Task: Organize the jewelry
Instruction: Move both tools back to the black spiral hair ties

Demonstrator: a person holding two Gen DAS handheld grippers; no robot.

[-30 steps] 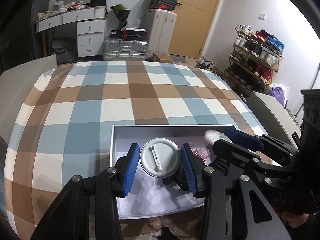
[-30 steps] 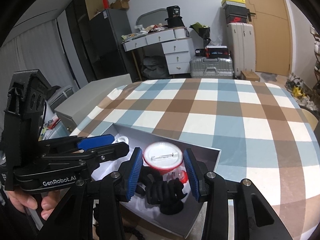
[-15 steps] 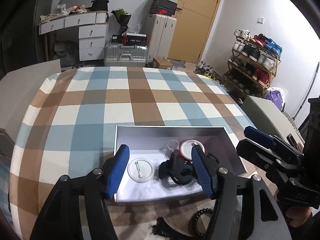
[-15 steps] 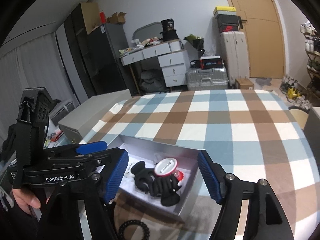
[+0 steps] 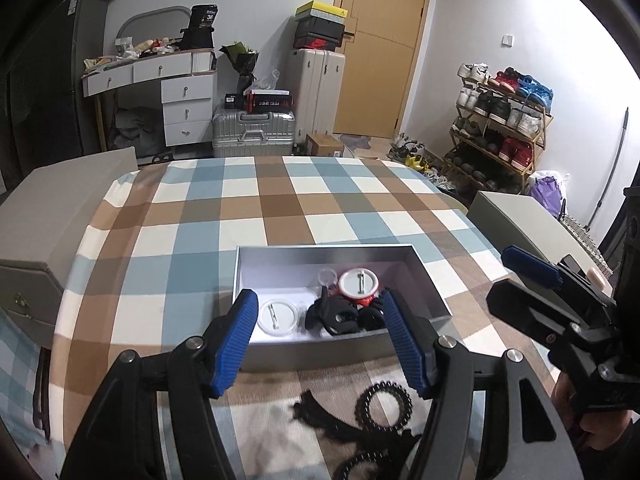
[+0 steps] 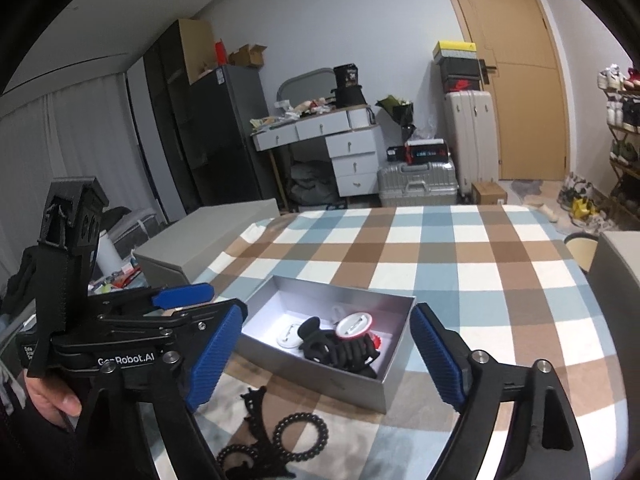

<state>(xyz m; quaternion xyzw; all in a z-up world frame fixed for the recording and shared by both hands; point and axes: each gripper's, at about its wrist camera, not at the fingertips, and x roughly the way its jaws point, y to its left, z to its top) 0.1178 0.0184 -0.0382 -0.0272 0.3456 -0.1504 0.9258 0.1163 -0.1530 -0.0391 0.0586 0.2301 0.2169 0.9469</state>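
Both tilted down above the box (image 5: 430,280), left gripper (image 5: 320,340) gapes empty, right gripper (image 6: 326,354) opening, empty.

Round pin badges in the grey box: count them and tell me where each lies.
2. A white badge lies at the box's near-left; a red-rimmed badge lies right of it, farther back, beside the black hair claws, which may hide more.

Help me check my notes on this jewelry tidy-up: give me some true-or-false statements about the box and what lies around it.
1. The grey box holds a black hair claw. True.
2. A lid covers the box. False: it is open-topped.
3. A black beaded ring lies on the cloth outside the box. True.
4. The left gripper grips the white badge. False: nothing is held.
5. The right gripper holds nothing. True; its jaws are opening.
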